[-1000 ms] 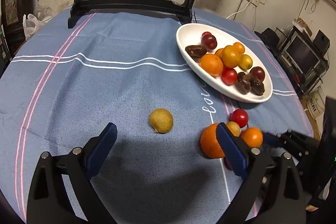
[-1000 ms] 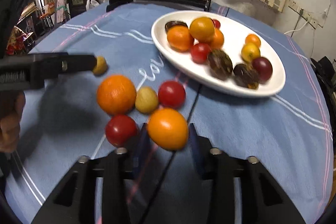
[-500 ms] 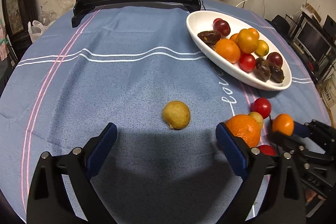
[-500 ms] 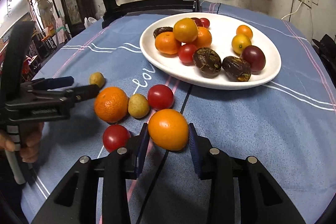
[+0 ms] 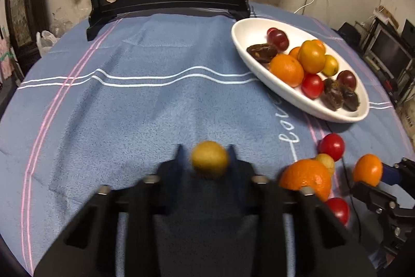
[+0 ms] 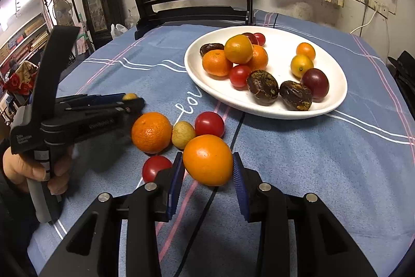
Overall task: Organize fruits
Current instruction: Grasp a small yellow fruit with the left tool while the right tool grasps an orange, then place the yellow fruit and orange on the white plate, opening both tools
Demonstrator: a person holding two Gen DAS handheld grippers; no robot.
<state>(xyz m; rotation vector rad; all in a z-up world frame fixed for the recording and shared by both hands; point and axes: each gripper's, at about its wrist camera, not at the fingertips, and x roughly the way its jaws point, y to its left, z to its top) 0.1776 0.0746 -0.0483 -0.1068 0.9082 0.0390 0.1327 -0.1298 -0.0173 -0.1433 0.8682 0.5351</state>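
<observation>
Two round, glossy held fruits (image 6: 207, 159)

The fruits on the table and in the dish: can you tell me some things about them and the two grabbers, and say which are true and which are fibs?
1. The right gripper is shut on the orange fruit. True.
2. The left gripper is wide open and holds nothing. False: its fingers are closed around the small yellow fruit.
3. The white dish holds only oranges. False: it also holds red and dark brown fruits.
4. A red tomato lies on the blue cloth outside the dish. True.
</observation>
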